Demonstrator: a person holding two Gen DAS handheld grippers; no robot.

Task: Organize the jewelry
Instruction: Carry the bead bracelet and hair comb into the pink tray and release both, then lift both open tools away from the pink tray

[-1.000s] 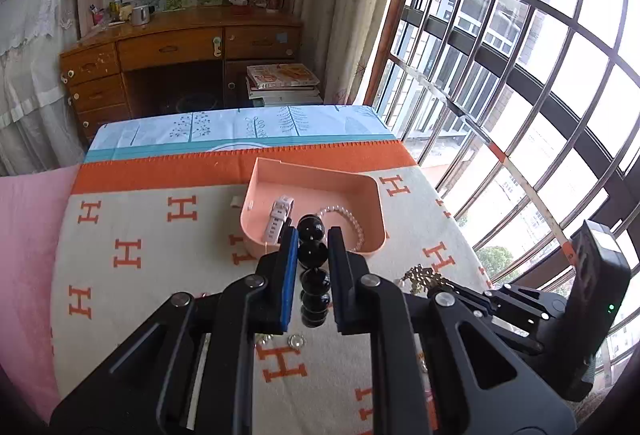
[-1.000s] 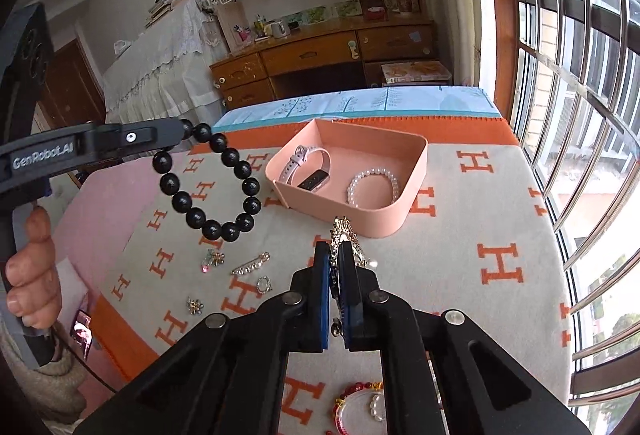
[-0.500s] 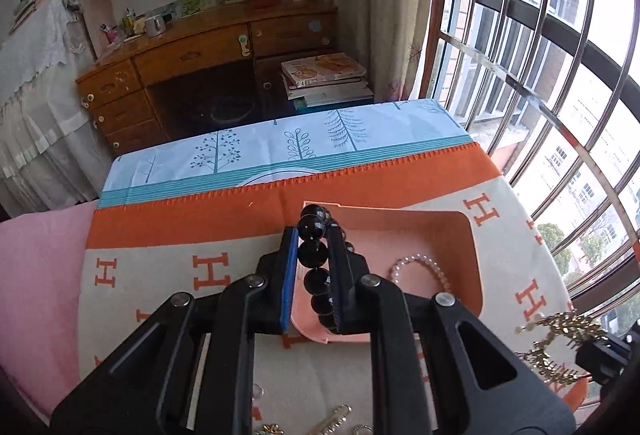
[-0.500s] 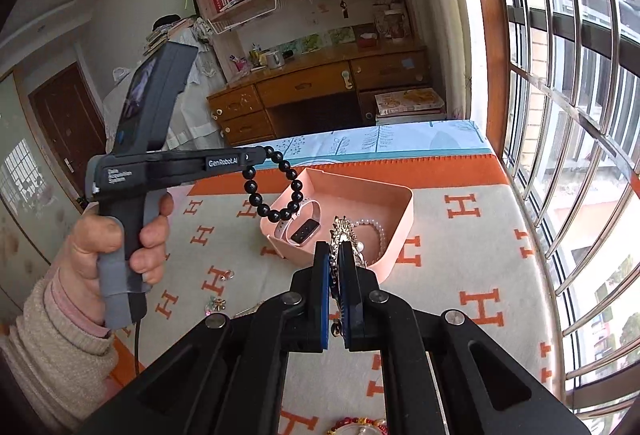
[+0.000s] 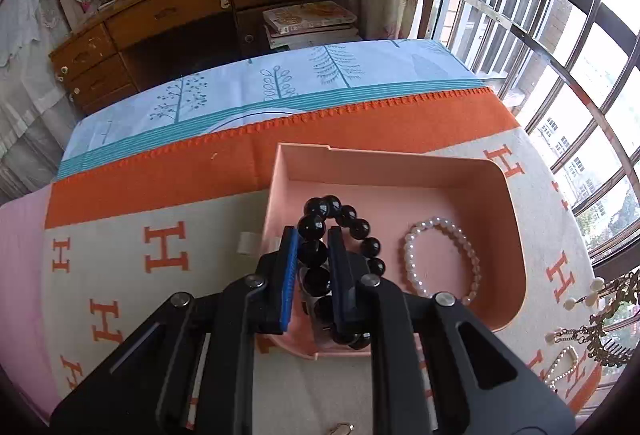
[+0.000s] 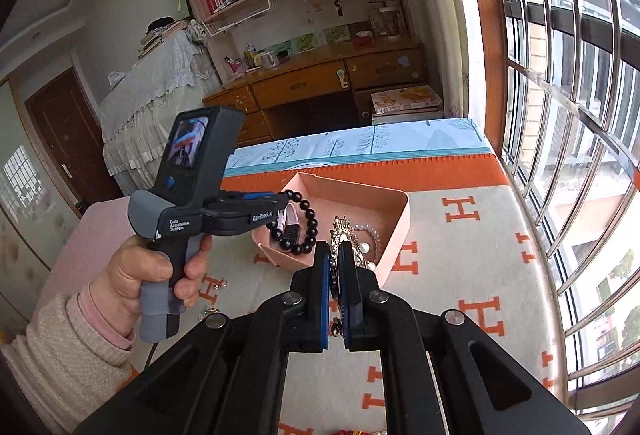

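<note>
Your left hand-held gripper (image 5: 313, 255) pinches the black bead bracelet (image 5: 344, 231), jaws nearly together on the beads, and it has dropped from above the patterned blanket to sit over the lower left part of the pink tray (image 5: 516, 247). A second ago that tray lay small and farther up the left wrist frame; now it fills the centre, and the loop of beads hangs inside its walls. In the right wrist view the bracelet dangles at centre frame over the dark watch (image 6: 291, 231) lying in the tray's left end (whether the lowest beads touch it you cannot tell).

Your right hand-held gripper (image 6: 338, 259), pressed shut on the gold ornament (image 6: 345, 235), has barely shifted and waits at the tray's near rim, lower centre of its own frame. The pearl bracelet (image 5: 440, 263) rests on the tray floor to the right of the black beads, as it did before.

The carry looks finished: what remains for this piece is probably only letting go. Small trinkets (image 6: 212, 309) lie on the blanket (image 5: 132, 235) at lower left of the right wrist view, so the sorting seems far from done.
</note>
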